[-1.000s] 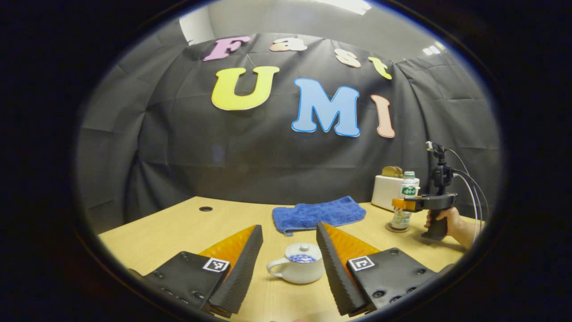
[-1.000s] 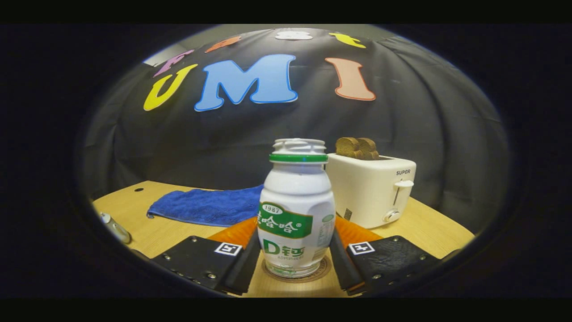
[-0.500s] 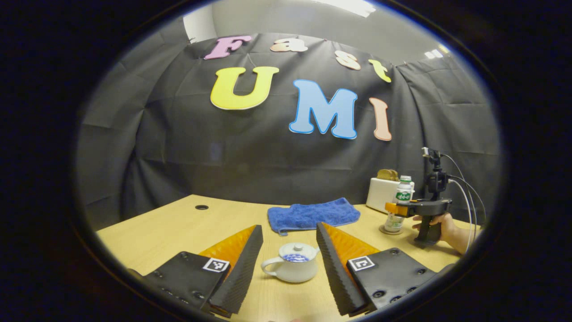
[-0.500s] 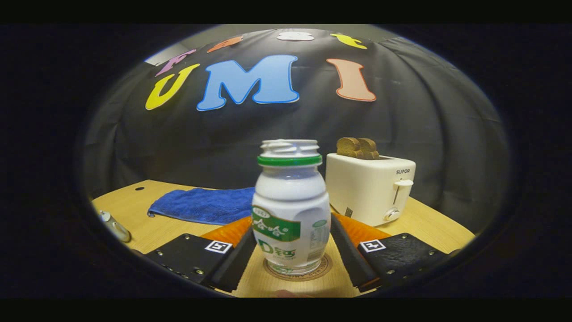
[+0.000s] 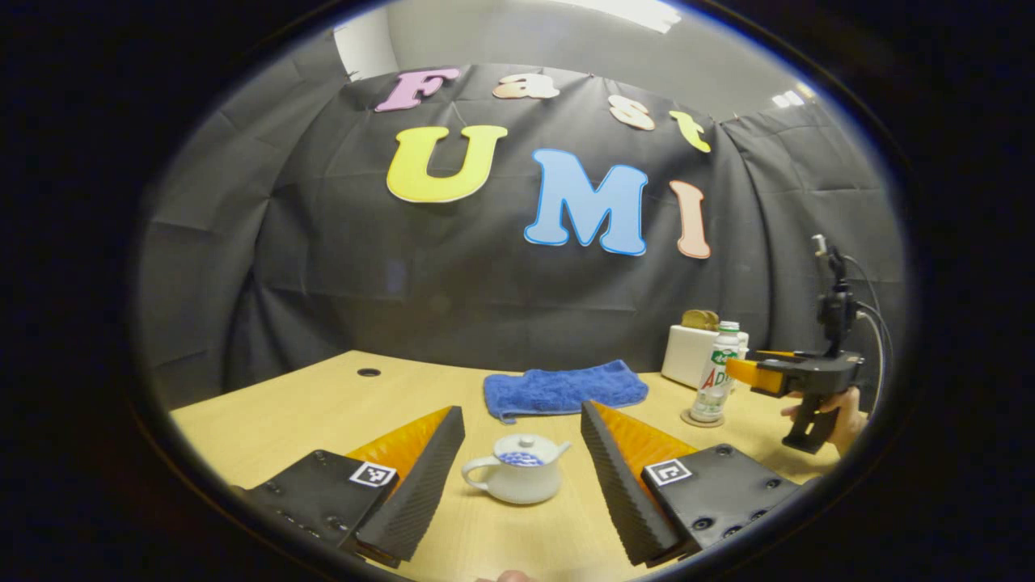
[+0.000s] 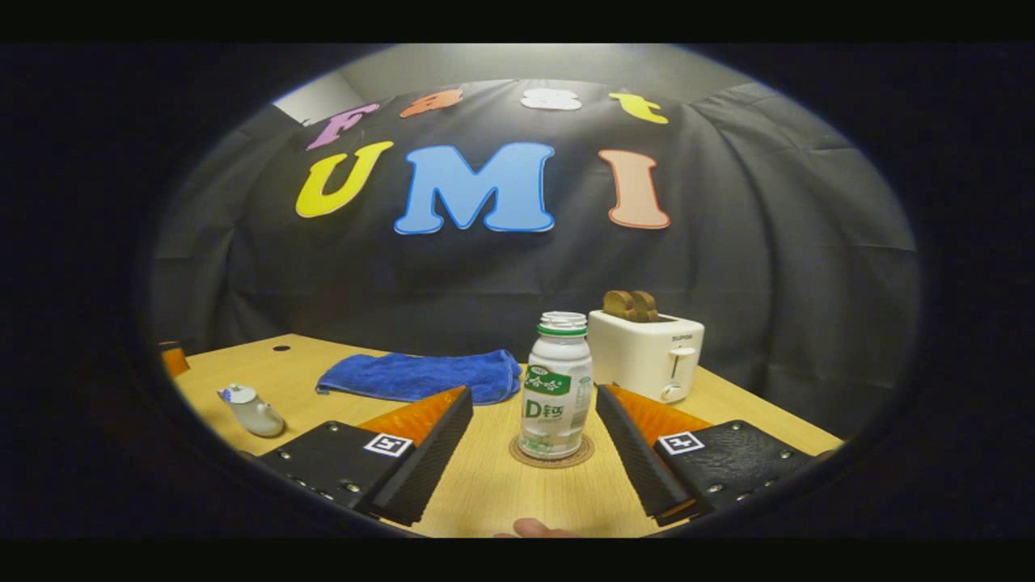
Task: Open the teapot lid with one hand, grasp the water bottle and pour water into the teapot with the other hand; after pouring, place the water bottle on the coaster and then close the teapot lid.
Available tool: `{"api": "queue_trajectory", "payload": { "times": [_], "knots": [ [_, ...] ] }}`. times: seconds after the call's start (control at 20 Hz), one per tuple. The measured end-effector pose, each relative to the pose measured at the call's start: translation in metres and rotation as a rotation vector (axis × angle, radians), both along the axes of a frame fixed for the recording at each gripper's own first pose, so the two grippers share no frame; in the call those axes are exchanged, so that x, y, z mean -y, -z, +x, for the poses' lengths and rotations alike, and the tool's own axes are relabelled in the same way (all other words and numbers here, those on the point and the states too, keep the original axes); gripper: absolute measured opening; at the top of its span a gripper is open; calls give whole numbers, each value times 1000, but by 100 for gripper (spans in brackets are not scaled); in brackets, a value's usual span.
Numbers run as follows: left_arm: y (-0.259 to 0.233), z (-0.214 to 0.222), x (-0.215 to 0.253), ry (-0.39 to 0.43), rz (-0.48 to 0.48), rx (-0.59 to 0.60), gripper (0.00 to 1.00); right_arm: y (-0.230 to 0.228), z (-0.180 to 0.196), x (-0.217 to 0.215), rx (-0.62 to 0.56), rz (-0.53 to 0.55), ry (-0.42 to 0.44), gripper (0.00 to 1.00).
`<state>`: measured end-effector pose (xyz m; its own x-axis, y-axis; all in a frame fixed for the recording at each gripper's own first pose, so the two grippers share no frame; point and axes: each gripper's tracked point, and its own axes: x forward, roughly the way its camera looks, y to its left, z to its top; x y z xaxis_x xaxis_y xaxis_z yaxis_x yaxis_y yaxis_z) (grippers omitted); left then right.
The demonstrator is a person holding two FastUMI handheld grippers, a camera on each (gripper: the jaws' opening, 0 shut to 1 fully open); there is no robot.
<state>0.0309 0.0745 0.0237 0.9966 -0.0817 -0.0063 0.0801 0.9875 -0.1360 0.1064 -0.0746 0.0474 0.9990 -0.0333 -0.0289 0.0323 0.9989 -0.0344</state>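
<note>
OK, both grippers spread wide, holding nothing.

Right gripper (image 6: 525,453): bottle (image 6: 556,386) stands upright on the coaster (image 6: 552,454), ahead of the fingers and centred on the gap, touching neither finger. Cap is off, neck open. In the left gripper view the same gripper (image 5: 748,372) sits just beside the bottle (image 5: 715,374), clear of it, with a hand (image 5: 841,408) on its grip near the table's right edge.

Left gripper (image 5: 521,469): teapot (image 5: 515,473) sits on the table (image 5: 323,408) between the fingers, apart from both, lid (image 5: 524,445) on. Handle points to the view's left, spout to its right. In the right gripper view the teapot (image 6: 251,410) is well apart from the bottle, toward the table's left edge.

Blue towel (image 5: 563,389) lies toward the table's back edge, between teapot and bottle. White toaster (image 6: 646,354) stands behind the bottle at the back right, two brown slices in its slots, probably toast, too small to be sure.
</note>
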Motion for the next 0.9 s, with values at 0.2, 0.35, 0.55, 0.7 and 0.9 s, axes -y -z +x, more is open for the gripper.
{"api": "queue_trajectory", "payload": {
  "times": [0.2,0.35,0.55,0.7,0.9],
  "knots": [
    [20,-4,41,14,35,-24,99,24,-67,-65,6,3,-46,95],
    [37,-17,54,15,30,-49,96,45,-100,-96,-6,46,-90,95],
    [24,-38,53,-28,29,4,98,52,-111,-101,7,64,-64,95],
    [29,-46,57,-55,101,8,99,49,-110,-110,23,32,-87,94],
    [30,-47,53,-91,135,7,99,51,-108,-101,27,40,-53,94]
  ]
}}
